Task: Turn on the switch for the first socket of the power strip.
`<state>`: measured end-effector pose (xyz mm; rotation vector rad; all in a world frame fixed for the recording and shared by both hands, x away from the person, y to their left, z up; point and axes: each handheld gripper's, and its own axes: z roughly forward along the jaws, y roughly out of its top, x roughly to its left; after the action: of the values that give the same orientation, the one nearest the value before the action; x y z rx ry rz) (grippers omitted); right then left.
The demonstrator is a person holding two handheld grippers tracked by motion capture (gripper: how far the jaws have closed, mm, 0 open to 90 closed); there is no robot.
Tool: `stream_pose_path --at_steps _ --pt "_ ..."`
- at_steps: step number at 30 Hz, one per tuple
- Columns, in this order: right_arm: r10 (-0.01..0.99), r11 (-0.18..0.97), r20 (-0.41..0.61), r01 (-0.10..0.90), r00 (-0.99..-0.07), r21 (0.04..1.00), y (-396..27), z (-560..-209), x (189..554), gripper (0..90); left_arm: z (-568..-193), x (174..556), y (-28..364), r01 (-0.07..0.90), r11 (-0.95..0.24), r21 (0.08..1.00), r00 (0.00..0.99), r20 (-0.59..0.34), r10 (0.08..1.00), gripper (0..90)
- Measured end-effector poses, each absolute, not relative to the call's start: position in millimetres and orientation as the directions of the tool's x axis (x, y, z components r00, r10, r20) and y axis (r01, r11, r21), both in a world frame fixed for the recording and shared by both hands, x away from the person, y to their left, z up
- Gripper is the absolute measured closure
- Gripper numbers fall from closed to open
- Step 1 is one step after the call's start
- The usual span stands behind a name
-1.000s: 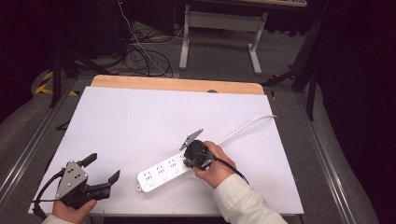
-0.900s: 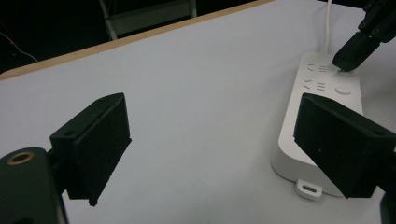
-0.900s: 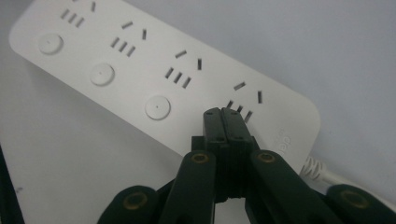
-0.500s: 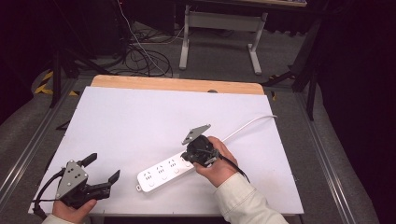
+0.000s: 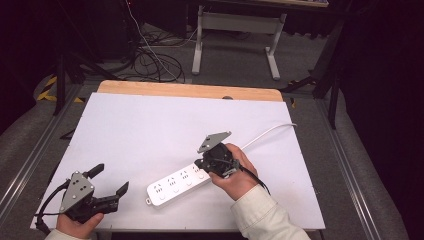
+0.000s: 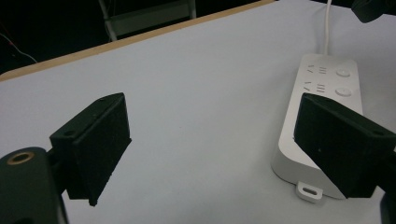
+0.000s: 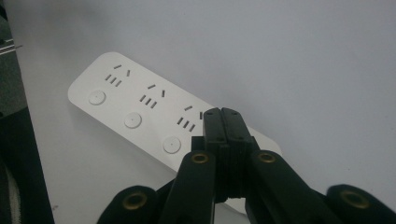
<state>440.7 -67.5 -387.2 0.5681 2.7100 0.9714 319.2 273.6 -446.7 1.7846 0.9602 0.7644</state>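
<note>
A white power strip (image 5: 176,183) with three sockets and three round buttons lies on the white table top (image 5: 150,130); its white cable (image 5: 270,131) runs off to the right edge. My right gripper (image 5: 202,164) is shut with nothing between its jaws. In the right gripper view its tips (image 7: 222,113) hang over the power strip (image 7: 135,109) at the socket nearest the cable end. My left gripper (image 5: 109,180) stands open near the front left corner, left of the strip. In the left gripper view its open jaws (image 6: 212,140) are empty, and the right one partly covers the power strip (image 6: 327,88).
A wooden strip (image 5: 190,91) edges the far side of the table. Beyond it a metal desk frame (image 5: 235,30) and loose cables (image 5: 150,60) sit on the floor. Metal rails (image 5: 350,185) run along both table sides.
My right gripper has turned and shifted slightly right and away over the strip's cable end. The left gripper and the strip have not moved.
</note>
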Motion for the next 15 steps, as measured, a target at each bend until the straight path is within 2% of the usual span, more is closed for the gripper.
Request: stream_pose_path --at_steps 5,6,10,15 --pt "0.414 0.699 -0.067 0.27 -0.908 0.662 -70.9 -381.0 437.7 89.0 -446.4 319.2 273.6 0.278 -0.253 0.927 0.5 0.086 0.862 11.4" --pt "0.412 0.693 -0.069 0.264 -0.908 0.67 -72.8 -378.9 437.3 81.8 -446.3 319.2 273.4 0.277 -0.253 0.927 0.5 0.086 0.862 11.4" --pt "0.427 0.666 -0.075 0.257 -0.901 0.701 -79.1 -372.6 435.6 68.7 -447.0 320.4 272.7 0.279 -0.257 0.925 0.503 0.087 0.86 11.4" --pt "0.452 0.617 -0.108 0.223 -0.885 0.755 -88.0 -365.2 433.7 46.4 -446.5 320.2 273.7 0.277 -0.254 0.927 0.499 0.087 0.862 11.4"
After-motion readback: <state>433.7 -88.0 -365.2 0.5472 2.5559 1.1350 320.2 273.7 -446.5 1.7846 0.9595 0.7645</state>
